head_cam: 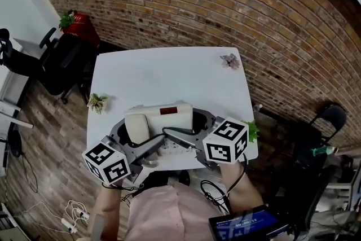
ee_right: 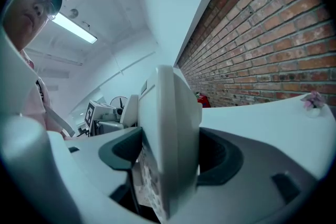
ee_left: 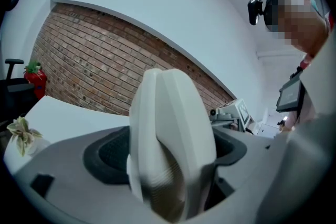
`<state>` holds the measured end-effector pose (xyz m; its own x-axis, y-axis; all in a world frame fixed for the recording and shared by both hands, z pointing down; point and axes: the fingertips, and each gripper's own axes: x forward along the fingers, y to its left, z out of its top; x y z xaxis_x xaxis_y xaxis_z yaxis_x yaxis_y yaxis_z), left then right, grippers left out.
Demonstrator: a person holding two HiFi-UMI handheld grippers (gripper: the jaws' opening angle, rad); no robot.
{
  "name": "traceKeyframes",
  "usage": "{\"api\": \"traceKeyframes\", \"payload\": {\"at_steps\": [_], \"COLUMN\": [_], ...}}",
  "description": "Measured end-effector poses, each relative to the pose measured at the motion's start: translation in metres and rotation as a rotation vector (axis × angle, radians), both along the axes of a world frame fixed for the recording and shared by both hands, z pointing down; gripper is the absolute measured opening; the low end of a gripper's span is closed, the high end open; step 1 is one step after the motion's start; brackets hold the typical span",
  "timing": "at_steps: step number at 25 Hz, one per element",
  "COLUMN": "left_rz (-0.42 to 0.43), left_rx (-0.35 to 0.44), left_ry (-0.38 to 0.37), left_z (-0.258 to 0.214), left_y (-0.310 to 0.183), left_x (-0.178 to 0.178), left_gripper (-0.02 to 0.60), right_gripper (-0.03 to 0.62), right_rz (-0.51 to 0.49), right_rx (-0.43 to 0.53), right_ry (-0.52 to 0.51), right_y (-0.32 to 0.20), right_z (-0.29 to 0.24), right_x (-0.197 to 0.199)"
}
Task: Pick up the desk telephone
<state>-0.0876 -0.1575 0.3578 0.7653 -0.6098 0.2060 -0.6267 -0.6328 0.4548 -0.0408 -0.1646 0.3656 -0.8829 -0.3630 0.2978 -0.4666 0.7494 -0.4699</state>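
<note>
The white desk telephone [head_cam: 161, 121], with its handset [head_cam: 138, 127] on the left and a dark red display window, hangs over the near edge of the white table [head_cam: 163, 73]. My left gripper [head_cam: 132, 141] is shut on its left end and my right gripper [head_cam: 194, 130] on its right end. In the left gripper view the phone [ee_left: 170, 128] stands edge-on between the grey jaws of the left gripper [ee_left: 168, 170]. The right gripper view shows the telephone [ee_right: 168, 128] with its keypad side, clamped the same way in the right gripper [ee_right: 168, 170].
A small potted plant [head_cam: 97, 103] sits at the table's left edge, a pink flower [head_cam: 230, 60] at the far right corner, a green sprig [head_cam: 251, 131] at the right edge. A brick wall runs behind. An office chair [head_cam: 56, 62] stands left, a folding chair [head_cam: 333, 115] right.
</note>
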Motion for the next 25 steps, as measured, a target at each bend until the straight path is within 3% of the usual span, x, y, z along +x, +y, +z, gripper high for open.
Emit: {"api": "traceKeyframes", "payload": {"at_steps": [9, 25], "left_rz": [0.001, -0.001], "left_rx": [0.035, 0.047], "left_ry": [0.008, -0.004], "left_z": [-0.039, -0.052], "left_y": [0.014, 0.022], "left_x": [0.011, 0.026], "left_gripper": [0.451, 0.449], "right_gripper": [0.316, 0.314], "right_rz": [0.005, 0.008], "right_rx": [0.063, 0.076], "right_ry": [0.003, -0.011], "right_y": [0.014, 0.023], "right_z": [-0.041, -0.052], "right_x": [0.012, 0.028]}}
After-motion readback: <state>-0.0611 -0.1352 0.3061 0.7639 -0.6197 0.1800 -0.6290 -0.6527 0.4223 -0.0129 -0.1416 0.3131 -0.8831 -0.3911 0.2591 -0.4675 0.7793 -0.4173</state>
